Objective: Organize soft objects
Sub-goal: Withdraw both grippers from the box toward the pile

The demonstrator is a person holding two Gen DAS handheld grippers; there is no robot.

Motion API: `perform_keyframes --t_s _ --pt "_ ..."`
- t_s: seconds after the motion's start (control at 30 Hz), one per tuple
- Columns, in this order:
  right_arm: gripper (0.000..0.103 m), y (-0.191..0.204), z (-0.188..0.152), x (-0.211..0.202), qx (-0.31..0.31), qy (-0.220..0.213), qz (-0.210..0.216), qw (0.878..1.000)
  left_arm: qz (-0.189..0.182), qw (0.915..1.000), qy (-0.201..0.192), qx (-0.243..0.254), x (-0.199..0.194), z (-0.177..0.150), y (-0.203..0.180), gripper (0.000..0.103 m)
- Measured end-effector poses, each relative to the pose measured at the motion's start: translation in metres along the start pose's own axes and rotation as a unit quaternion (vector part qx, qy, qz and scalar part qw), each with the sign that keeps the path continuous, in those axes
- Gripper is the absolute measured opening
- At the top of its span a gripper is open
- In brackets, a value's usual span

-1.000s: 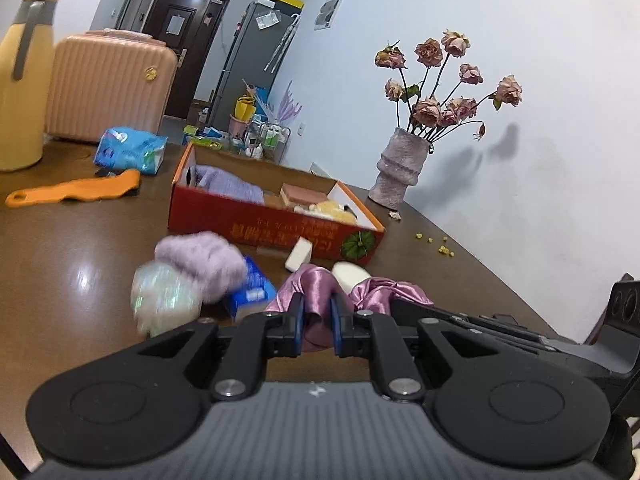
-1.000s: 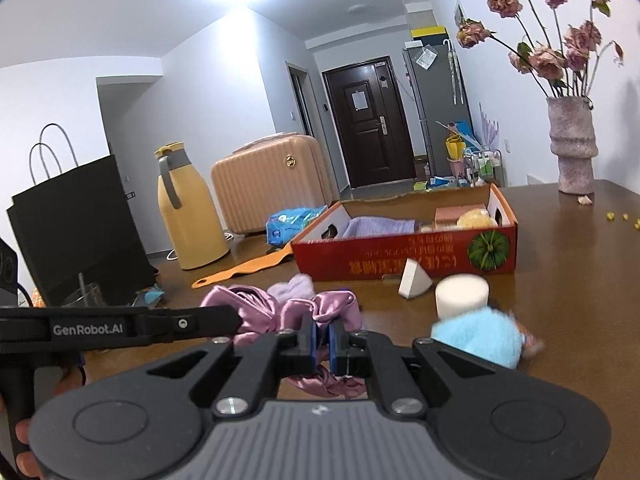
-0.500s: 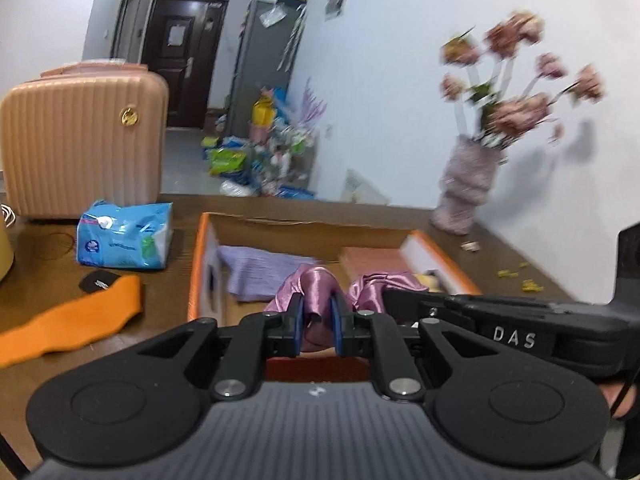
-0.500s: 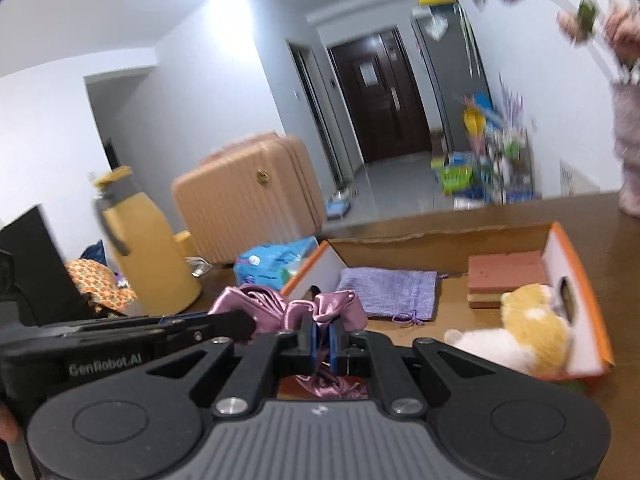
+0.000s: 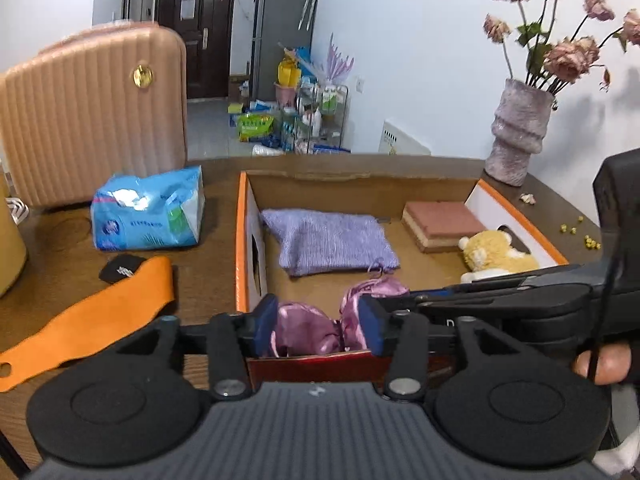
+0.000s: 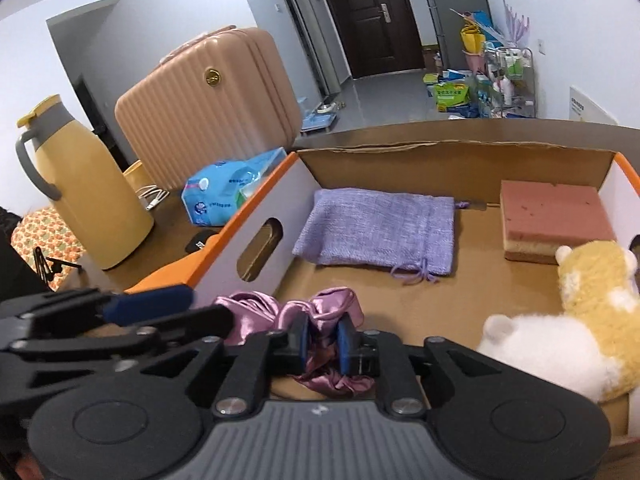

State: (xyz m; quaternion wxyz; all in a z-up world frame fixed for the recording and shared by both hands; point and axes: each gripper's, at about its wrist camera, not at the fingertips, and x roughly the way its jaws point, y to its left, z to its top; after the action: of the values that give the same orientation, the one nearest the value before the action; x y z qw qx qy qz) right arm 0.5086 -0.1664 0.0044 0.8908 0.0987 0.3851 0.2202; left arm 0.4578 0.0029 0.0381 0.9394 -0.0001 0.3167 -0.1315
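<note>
A pink satin scrunchie (image 5: 308, 334) hangs over the near edge of the orange-rimmed cardboard box (image 5: 241, 240). It sits between the pads of both grippers. My left gripper (image 5: 316, 326) has its jaws opening and set wide, and the pads stand off the fabric. My right gripper (image 6: 322, 340) comes in from the right, and its jaws are opening with a fold of the scrunchie (image 6: 320, 316) loose between them. Inside the box lie a lilac knit pouch (image 6: 380, 232), a pink sponge block (image 6: 556, 220) and a yellow-and-white plush toy (image 6: 580, 312).
Left of the box on the brown table are a blue tissue pack (image 5: 148, 208), an orange strap (image 5: 92, 320) and a yellow thermos jug (image 6: 88, 184). A pink suitcase (image 5: 92, 120) stands behind them. A vase of dried roses (image 5: 520, 132) stands at the far right corner.
Both grippers carried the scrunchie from the front of the table to over the box's near edge. Their jaws, shut on it before, have now parted, the left one much wider.
</note>
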Motion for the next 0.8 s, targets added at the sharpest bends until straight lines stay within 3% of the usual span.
perform_keyframes --t_s 0.1,0.23,0.37,0.5,0.67,0.77,0.8 --pt "0.028 0.000 0.002 -0.020 0.004 -0.016 0.009 1.000 -0.001 0.9998 -0.018 0.003 -0.026 0.004 -0.003 0.056" --pt "0.028 0.006 0.006 -0.071 -0.006 -0.057 0.002 0.998 0.013 0.9988 -0.048 0.007 -0.068 0.009 -0.004 0.060" --pt "0.031 0.014 0.000 -0.136 -0.028 -0.105 -0.020 0.994 0.030 0.9960 -0.083 0.016 -0.113 0.008 -0.008 0.072" --pt "0.039 0.020 -0.019 -0.193 -0.051 -0.140 -0.039 0.988 0.036 0.9932 -0.107 0.029 -0.154 -0.002 -0.018 0.075" --pt "0.040 0.025 -0.044 -0.241 -0.056 -0.170 -0.051 0.983 0.037 0.9907 -0.127 0.033 -0.190 -0.016 -0.033 0.076" --pt "0.042 0.031 -0.068 -0.262 -0.053 -0.190 -0.053 0.979 0.047 0.9883 -0.143 0.025 -0.213 -0.041 -0.040 0.080" --pt "0.048 0.034 -0.082 -0.268 -0.055 -0.198 -0.053 0.977 0.051 0.9879 -0.145 0.022 -0.221 -0.053 -0.042 0.082"
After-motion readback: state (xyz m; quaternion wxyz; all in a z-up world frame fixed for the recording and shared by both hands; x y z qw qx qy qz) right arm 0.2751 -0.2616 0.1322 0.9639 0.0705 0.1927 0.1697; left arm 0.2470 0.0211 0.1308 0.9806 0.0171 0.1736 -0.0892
